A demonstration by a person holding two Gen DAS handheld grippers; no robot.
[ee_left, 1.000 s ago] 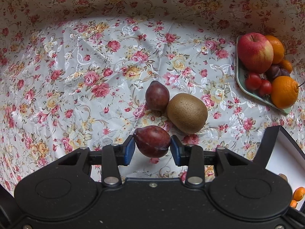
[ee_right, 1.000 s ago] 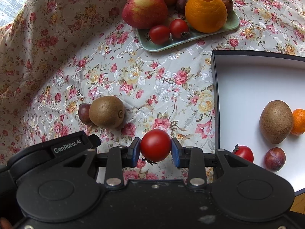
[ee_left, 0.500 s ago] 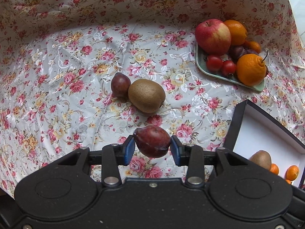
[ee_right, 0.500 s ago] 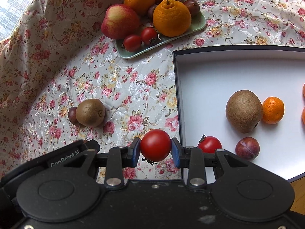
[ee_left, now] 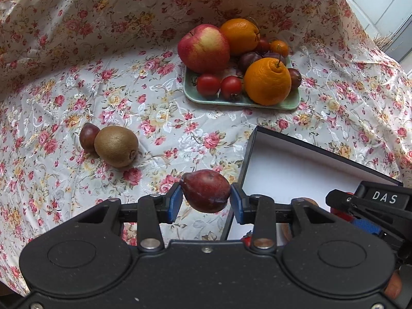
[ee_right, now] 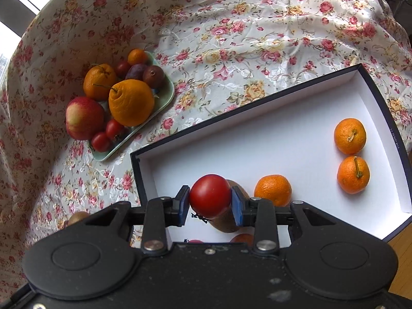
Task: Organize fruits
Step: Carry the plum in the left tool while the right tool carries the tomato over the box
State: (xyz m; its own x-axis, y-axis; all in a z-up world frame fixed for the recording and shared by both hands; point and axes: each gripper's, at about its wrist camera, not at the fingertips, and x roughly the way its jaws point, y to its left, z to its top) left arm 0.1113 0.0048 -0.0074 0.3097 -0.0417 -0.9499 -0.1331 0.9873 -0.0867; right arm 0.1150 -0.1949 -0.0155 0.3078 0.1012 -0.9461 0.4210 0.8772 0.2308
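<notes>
The left claw [ee_left: 205, 200] is pointed steeply downward with its blue pads pressed against a dark red plum [ee_left: 205, 191], while the right claw [ee_right: 210, 204] is likewise angled down and clamped on a red tomato [ee_right: 210, 195].

A red tomato [ee_right: 209, 196] is clamped between the blue pads [ee_right: 183, 205] of the right tool [ee_right: 209, 203], held above the near end of a white-lined box [ee_right: 257, 139] with dark walls. Three small oranges [ee_right: 349, 136] are seen on the box floor, two close together at its right end and one near the tool, with a kiwi [ee_right: 226, 222] partly hidden behind the tomato. To the left, on the floral cloth [ee_right: 231, 31] covering the counter, a green tray [ee_right: 164, 97] is loaded with an apple [ee_right: 83, 118], large oranges, plums and two small tomatoes.
</notes>
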